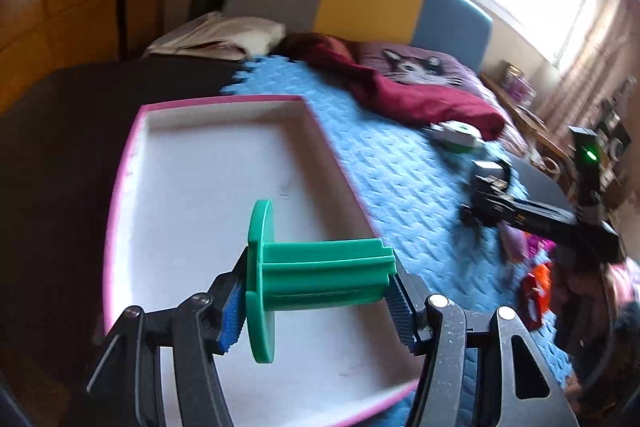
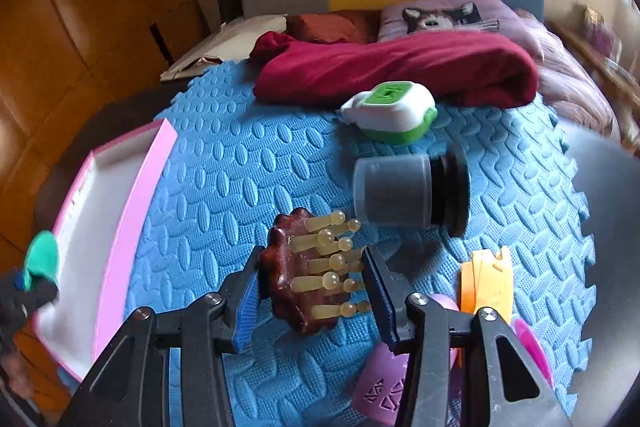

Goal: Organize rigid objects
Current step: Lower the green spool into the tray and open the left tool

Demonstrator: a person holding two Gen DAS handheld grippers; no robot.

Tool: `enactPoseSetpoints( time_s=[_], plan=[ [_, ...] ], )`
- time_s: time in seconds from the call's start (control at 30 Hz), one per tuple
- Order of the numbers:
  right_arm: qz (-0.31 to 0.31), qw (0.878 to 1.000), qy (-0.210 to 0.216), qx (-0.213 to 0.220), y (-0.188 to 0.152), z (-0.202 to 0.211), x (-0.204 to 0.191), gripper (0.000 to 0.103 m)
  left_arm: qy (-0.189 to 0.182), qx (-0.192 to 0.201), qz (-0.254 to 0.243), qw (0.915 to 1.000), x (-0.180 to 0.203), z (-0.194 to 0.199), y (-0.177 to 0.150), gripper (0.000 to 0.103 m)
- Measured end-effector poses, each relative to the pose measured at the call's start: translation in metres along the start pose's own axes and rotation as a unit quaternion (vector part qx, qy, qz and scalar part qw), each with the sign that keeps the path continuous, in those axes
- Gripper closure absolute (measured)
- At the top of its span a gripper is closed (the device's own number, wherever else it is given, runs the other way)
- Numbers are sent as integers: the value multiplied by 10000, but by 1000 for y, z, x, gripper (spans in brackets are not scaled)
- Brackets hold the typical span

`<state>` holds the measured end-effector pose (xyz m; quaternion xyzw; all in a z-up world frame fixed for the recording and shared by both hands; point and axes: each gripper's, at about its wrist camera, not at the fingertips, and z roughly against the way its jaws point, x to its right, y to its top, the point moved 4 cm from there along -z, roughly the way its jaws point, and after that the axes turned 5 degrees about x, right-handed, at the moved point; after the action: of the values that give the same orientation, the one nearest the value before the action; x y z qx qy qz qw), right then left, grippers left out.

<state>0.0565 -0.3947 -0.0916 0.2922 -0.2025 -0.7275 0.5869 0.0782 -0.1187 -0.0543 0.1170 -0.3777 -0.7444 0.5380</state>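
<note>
Two grippers each clamp one thing: the left gripper grips a green spool above the white floor of the pink-rimmed tray, and the right gripper grips a brown massage brush right of that tray, above the blue foam mat, near a grey cylinder and white-green dispenser.

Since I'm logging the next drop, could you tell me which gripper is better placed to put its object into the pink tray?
Left. The left gripper holds the green spool directly over the pink tray, while the right gripper grips the brown massager above the blue mat, beside the tray.
</note>
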Motion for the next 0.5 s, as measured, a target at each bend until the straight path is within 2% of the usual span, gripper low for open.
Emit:
enactPoseSetpoints(
  time_s=[0.17,0.27,0.5],
  plan=[
    [-242,9997,56,-30,0,0,8,57,321,62,209,9992,-33,-7,20,42],
    [-196,9998,14,-29,2,0,7,57,348,54,317,9989,-44,-19,37,42],
    [-102,9999,-26,-22,1,-2,5,57,463,83,301,9984,-48,-52,72,42]
  ],
)
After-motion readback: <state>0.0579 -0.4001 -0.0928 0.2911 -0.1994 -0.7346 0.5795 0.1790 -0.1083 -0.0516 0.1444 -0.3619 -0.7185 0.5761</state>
